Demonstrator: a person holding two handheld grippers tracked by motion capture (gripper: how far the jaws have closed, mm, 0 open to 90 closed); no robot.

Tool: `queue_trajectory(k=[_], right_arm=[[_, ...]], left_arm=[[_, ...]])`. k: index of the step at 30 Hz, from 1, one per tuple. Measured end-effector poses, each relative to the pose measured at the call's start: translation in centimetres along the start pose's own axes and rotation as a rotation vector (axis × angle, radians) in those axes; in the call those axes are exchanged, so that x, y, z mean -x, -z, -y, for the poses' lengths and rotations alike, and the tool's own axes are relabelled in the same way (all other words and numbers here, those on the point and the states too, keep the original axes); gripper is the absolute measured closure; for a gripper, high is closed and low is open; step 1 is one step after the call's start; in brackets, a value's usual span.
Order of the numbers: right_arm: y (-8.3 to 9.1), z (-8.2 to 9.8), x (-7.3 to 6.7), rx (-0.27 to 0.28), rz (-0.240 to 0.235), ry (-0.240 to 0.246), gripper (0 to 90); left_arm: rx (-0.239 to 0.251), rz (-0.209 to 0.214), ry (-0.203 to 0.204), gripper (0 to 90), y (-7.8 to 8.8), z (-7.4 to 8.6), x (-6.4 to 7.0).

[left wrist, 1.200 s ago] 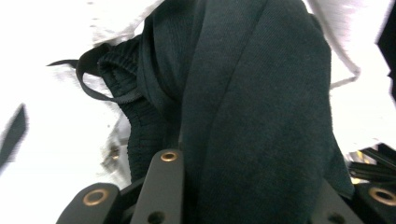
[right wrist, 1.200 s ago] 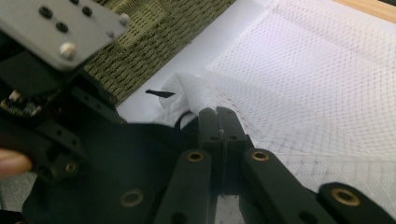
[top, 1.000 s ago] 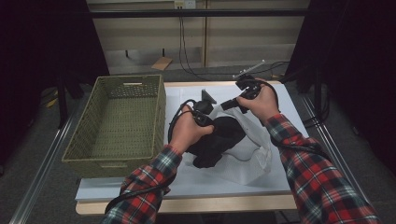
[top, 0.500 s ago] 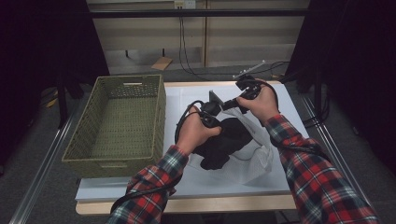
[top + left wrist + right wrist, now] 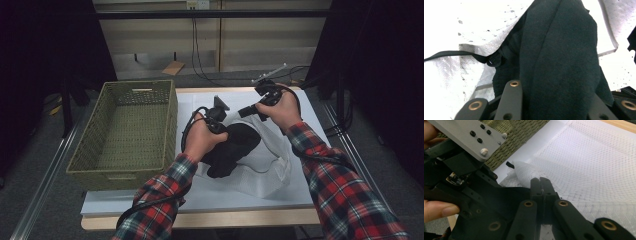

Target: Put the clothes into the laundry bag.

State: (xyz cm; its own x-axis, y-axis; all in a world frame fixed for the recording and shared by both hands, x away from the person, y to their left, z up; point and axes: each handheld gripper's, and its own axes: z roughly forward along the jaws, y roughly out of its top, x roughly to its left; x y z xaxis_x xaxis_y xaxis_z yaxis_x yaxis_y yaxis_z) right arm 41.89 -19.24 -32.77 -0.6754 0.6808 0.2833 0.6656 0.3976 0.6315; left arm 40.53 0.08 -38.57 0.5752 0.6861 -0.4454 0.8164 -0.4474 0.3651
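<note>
Two forearms in red plaid sleeves rise from the six o'clock edge of the high view over the white-covered wooden table (image 5: pixel 210 197). At nine o'clock from the hands stands the large rectangular olive woven basket (image 5: pixel 125 131), on the table's left part. Beside it, at the middle of the table, lies the white mesh laundry bag (image 5: pixel 270 167) with the black cloth garment (image 5: pixel 232 150) bunched on it.

One hand, the left hand (image 5: pixel 202 140), is bent at the wrist over the garment, knuckles up, with the left gripper (image 5: pixel 216 116) pointing toward twelve o'clock; in the left gripper view its jaws stand partly apart and pinch a thick fold of the garment (image 5: pixel 559 65). At two o'clock from it the right hand (image 5: pixel 281 109) holds the right gripper (image 5: pixel 247 112) aimed toward nine o'clock, jaws pressed together on the edge of the mesh bag (image 5: pixel 529 173), just beside the left gripper.
</note>
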Motion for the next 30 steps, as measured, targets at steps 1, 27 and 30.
queue_trajectory(k=[1,27,30], right_arm=[[0.0,0.0,0.0,0.001,0.0,-0.001,90.0],[0.1,0.0,1.0,0.002,0.018,-0.026,90.0],[0.1,-0.2,1.3,0.006,0.021,-0.037,90.0]], left_arm=[[-0.013,-0.003,-0.016,74.7,0.1,-0.1,-0.1],[0.016,0.018,-0.028,74.7,-1.0,-0.7,1.0],[0.011,0.018,-0.022,74.7,-1.1,-0.8,1.0]])
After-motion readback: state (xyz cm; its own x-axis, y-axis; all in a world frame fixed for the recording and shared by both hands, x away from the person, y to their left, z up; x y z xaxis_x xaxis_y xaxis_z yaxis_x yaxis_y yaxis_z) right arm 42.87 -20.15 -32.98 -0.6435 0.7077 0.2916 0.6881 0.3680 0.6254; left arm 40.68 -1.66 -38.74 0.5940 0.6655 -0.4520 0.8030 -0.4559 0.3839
